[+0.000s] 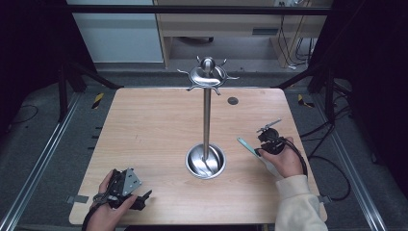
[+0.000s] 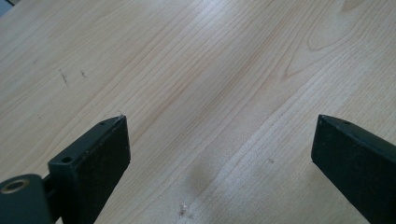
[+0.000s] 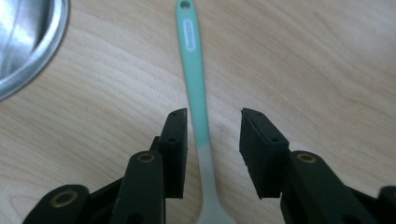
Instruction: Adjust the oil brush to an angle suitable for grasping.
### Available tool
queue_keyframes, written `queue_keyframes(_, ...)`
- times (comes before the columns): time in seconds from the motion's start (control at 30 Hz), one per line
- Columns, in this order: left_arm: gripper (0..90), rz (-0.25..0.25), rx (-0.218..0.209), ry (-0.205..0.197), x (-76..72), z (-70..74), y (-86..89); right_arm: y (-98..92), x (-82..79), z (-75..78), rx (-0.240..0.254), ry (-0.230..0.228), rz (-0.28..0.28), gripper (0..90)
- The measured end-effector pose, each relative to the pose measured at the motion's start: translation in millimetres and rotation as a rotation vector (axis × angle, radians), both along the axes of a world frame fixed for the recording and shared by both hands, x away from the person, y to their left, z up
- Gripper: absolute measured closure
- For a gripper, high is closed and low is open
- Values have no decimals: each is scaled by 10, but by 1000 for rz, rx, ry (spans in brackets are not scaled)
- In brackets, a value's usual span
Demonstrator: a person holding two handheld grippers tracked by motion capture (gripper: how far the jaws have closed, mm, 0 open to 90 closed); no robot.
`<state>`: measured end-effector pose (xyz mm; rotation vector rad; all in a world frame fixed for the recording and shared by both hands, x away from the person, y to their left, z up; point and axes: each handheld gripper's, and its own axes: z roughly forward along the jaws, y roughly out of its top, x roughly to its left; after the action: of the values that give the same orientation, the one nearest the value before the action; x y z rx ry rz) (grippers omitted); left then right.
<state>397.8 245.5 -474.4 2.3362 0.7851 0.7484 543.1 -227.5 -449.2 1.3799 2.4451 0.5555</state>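
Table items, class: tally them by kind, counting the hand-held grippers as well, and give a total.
Metal hook stand: 1
Mint-green utensil: 1
Grippers: 2, the left gripper open over bare wood and the right gripper open around the utensil's handle
Total: 4

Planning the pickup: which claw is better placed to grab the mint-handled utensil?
The right claw. Its open jaws already straddle the mint-handled utensil lying on the table, ready to close. The left claw is open over bare wood at the opposite near corner.
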Motion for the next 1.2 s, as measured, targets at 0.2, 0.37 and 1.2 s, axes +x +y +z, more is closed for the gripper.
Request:
queue_keyframes(0.2,40,-5,5,6,0,-4,-4,26,32,-59,-27,69,26,610)
queue_keyframes(0.37,40,-7,4,8,3,-7,-4,55,79,-91,-60,102,31,645)
queue_keyframes(1.2,40,-12,11,13,0,-13,-14,55,109,-190,-85,147,42,791)
